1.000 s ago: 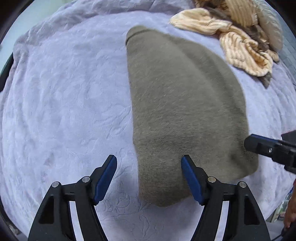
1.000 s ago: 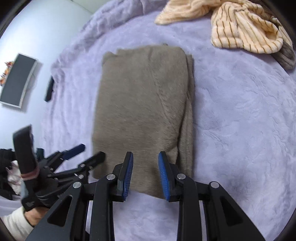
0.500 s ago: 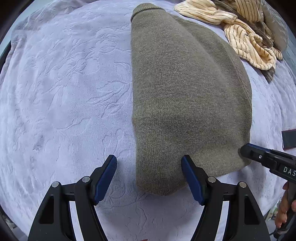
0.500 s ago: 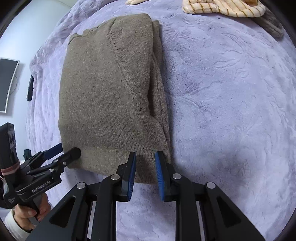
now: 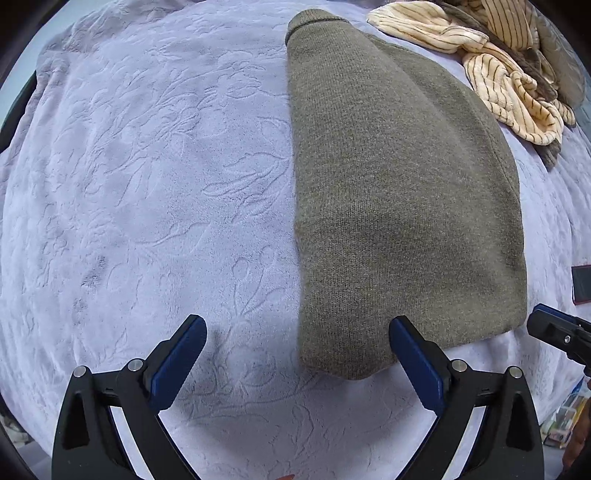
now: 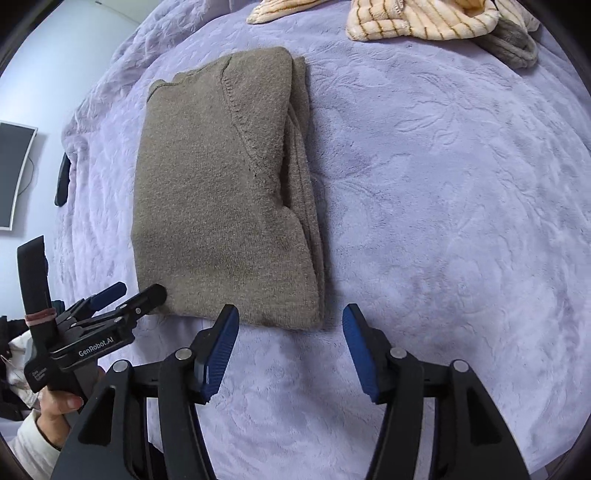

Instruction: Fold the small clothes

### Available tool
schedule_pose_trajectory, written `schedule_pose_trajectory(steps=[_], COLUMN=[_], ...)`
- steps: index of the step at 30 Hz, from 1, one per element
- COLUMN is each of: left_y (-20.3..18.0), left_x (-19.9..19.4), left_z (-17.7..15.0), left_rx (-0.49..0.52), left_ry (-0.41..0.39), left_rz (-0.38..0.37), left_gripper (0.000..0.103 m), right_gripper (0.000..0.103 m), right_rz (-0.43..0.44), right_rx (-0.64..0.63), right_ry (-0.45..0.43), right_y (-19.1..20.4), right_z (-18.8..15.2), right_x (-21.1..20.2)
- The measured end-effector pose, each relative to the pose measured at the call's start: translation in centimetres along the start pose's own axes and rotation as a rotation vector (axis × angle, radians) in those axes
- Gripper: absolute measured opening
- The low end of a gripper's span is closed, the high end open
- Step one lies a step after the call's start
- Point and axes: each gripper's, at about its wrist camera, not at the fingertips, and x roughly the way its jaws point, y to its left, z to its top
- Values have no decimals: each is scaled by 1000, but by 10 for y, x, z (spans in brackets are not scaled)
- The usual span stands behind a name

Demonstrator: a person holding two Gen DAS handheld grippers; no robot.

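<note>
Neatly folded olive-brown knit sweater (image 6: 221, 192)

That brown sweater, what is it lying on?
The folded brown sweater lies on a lavender embossed blanket. Whatever is beneath the blanket is covered.

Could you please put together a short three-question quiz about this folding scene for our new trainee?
1. True or false: the right gripper is clamped on the brown sweater.
2. Which lies at the far end of the lavender blanket? A) a cream striped garment B) a pair of jeans C) a red towel
3. In the left wrist view, on which side of the left gripper does the sweater's near corner lie?

Key:
1. False: both jaws stand open with no cloth between them, having just opened.
2. A, the cream striped garment.
3. Toward its right finger.
</note>
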Motion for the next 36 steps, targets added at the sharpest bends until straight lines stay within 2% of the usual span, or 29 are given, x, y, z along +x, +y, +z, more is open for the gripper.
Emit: schedule_pose_trajectory(steps=[10, 15, 18, 23, 26, 27, 28, 32, 36], left_y=[11, 17, 20, 24, 29, 35, 39, 53, 48], left_x=[-3, -1, -8, -14, -17, -17, -16, -9, -3], left_z=[3, 10, 22, 47, 61, 68, 73, 90, 86], left_rx=[3, -22, -30, -19, -10, -22, -38, -88, -70], left_ry=[-10, 10, -26, -68, -86, -92, -93, -61, -25], left_rz=[4, -35, -37, -56, -118, -151, -182, -318, -441], left_gripper=[100, 99, 99, 99, 99, 99, 99, 99, 99], right_gripper=[63, 62, 46, 46, 53, 60, 63, 64, 70], right_rz=[-12, -9, -1, 26, 54, 63, 71, 91, 174], right_rx=[4, -46, -95, -104, -93, -89, -86, -71, -30], right_ry=[-40, -73, -116, -114, -107, -99, -94, -64, -29], right_y=[-1, 15, 26, 31, 28, 25, 22, 7, -9], right_z=[21, 38, 51, 77, 90, 95, 98, 107, 116], right_x=[-8, -10, -16, -10, -7, -6, -5, 0, 12])
